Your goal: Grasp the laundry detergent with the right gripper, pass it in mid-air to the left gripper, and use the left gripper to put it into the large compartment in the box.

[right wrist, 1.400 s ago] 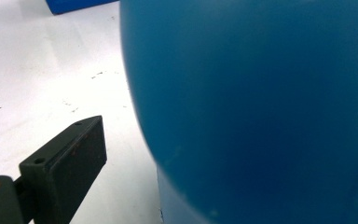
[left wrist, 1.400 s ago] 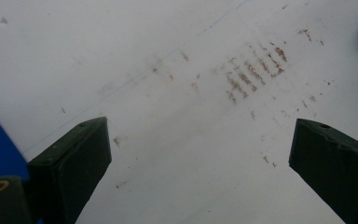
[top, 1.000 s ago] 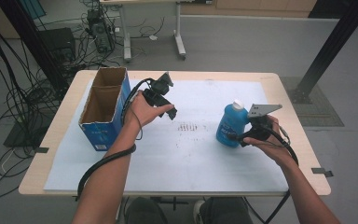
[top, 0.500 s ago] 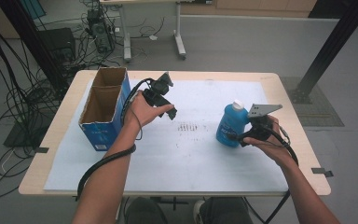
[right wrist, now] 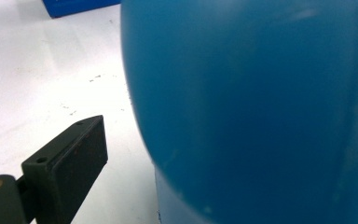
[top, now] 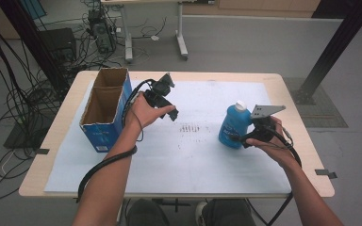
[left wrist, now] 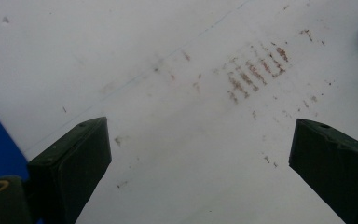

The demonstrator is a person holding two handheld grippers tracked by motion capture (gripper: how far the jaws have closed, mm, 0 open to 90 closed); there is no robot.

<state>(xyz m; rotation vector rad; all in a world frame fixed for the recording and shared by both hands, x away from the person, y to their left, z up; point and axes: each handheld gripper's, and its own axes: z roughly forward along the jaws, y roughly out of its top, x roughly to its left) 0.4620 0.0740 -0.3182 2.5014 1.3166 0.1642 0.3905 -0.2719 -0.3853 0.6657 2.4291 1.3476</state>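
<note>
A: High view has the blue bottle (top: 233, 126) upright on the white sheet (top: 188, 155), right of the middle of the tabletop (top: 292, 94), with the right tool (top: 249, 136) low against its right side.

B: Is it gripped yet?

A: Can't tell. In the right gripper view one jaw stands clear to the left, and the blue bottle (right wrist: 261, 107) hides the other.

B: And the left tool (top: 169, 110)?

A: Spread wide over bare sheet near the rusty marks (left wrist: 256, 72), holding nothing, just right of the open cardboard box (top: 104, 110).

B: How would that bottle handle?

A: Likely smooth, rounded plastic, so slippery, and the wall may give under pressure. If full, it's weighty. I'd clamp across the lower body, not the white cap (top: 240, 106).
</note>
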